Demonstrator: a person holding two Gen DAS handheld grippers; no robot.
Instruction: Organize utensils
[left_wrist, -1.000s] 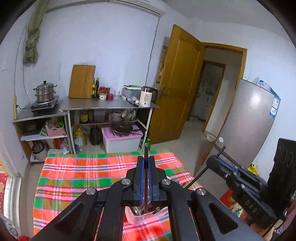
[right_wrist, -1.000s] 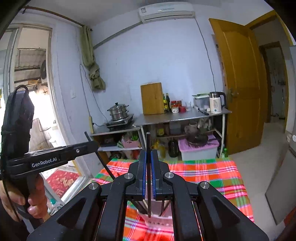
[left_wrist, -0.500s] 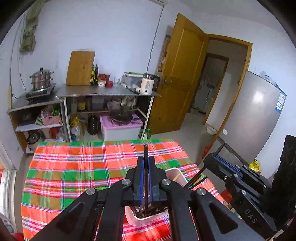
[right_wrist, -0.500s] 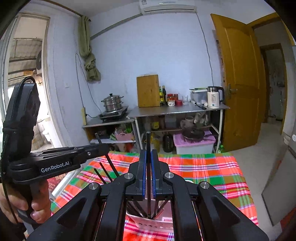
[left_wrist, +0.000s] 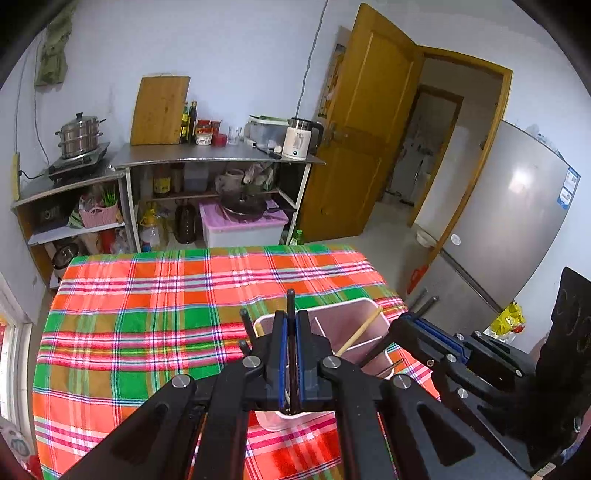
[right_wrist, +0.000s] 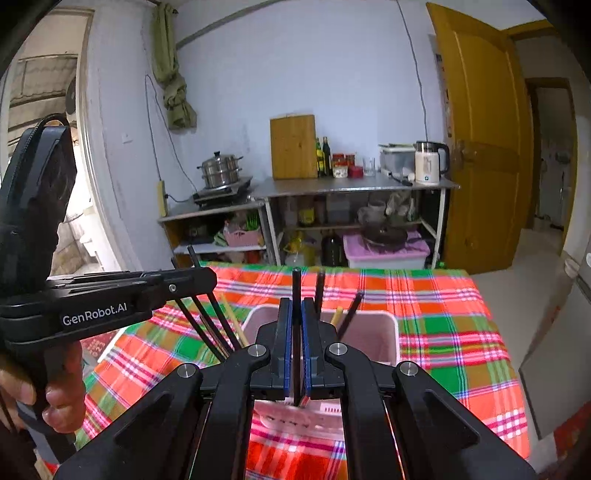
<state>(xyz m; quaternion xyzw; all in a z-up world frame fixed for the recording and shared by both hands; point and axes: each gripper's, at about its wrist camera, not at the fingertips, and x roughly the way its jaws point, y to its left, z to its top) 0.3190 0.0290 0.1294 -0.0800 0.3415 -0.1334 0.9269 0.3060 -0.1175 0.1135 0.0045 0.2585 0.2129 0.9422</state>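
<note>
Left gripper (left_wrist: 291, 354): fingers together, clamped on a single black chopstick (left_wrist: 290, 306) that stands upright between the blue pads, its top end showing above them. The gripper hangs directly over a pale pink holder (left_wrist: 364, 321) that sits on the worktop (left_wrist: 147, 314), which is covered with a red, green and orange plaid cloth.

Right gripper (right_wrist: 294, 354): fingers likewise together — clamped on a second black chopstick (right_wrist: 296, 291), also upright, its lower end visible below the pads above the near rim of the holder (right_wrist: 373, 338).

Contents of the holder: several black chopsticks leaning at angles and at least one light wooden chopstick (left_wrist: 360, 332) tilted toward the right wall in the left wrist view. In the right wrist view a bundle of black chopsticks (right_wrist: 210, 321) fans out at the holder's left side, beside another wooden one. Whether the holder is divided into compartments cannot be confirmed from either view.

Each camera sees the other tool: the right gripper (left_wrist: 454, 350) is just beside the holder's right wall, and the left gripper (right_wrist: 122, 295) is held by a bare hand (right_wrist: 55, 391) at the left edge.

Background — a metal shelf unit (left_wrist: 218, 158) with a kettle, a cutting board and a steamer pot.
</note>
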